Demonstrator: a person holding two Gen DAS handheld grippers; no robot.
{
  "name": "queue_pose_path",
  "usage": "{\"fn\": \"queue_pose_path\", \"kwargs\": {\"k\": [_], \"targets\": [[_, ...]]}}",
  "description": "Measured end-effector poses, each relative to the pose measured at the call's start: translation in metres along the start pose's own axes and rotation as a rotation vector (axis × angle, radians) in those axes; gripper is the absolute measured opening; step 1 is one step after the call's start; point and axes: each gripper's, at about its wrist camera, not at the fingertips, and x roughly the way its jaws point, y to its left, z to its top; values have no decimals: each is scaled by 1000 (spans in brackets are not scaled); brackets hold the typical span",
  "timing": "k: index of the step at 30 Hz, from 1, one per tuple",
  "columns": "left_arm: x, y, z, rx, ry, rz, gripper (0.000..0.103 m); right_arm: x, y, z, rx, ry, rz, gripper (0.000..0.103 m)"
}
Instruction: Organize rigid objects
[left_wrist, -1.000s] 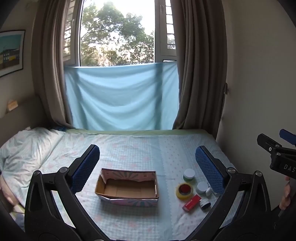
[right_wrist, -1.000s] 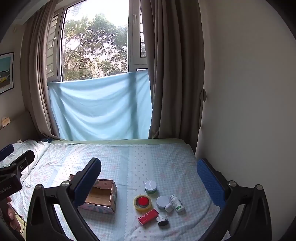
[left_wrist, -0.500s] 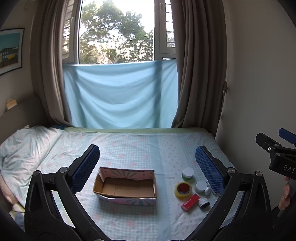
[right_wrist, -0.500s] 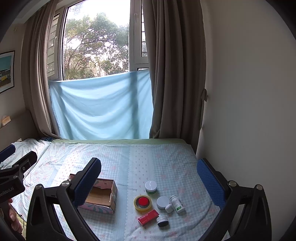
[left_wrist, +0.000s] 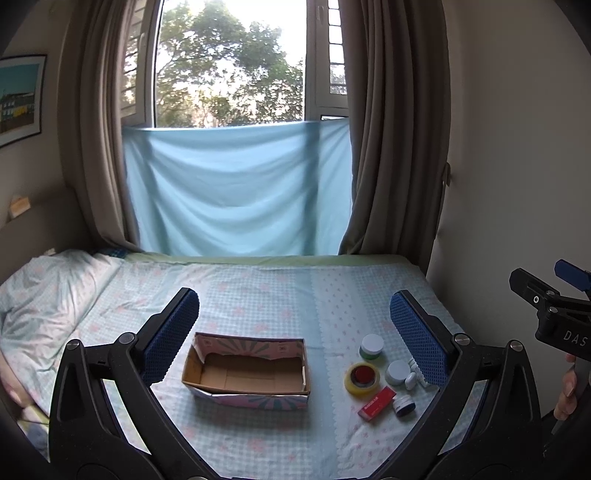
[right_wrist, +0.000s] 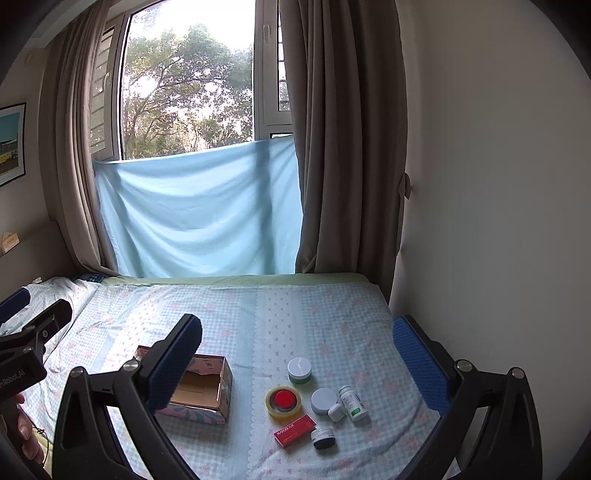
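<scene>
Now the bed (left_wrist: 258, 295) is carrying everything, with the box (left_wrist: 247, 373) lying open-topped toward its near edge. Both grippers, left (left_wrist: 295, 332) and right (right_wrist: 295, 354), are hovering above the bed with jaws wide apart, holding nothing. Near the bed's right edge, well apart from the box, the tape roll (right_wrist: 283, 401) is sitting among two white-lidded jars (right_wrist: 299, 370), a bottle (right_wrist: 352, 402), a red carton (right_wrist: 294, 430) and a dark jar (right_wrist: 323, 438).
</scene>
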Motion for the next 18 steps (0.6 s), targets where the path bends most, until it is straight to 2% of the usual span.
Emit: {"fn": "queue_pose_path", "kwargs": {"k": [18], "targets": [[2, -4, -3, 4, 1, 5, 103, 1, -2, -1, -3, 3, 10, 103]]}}
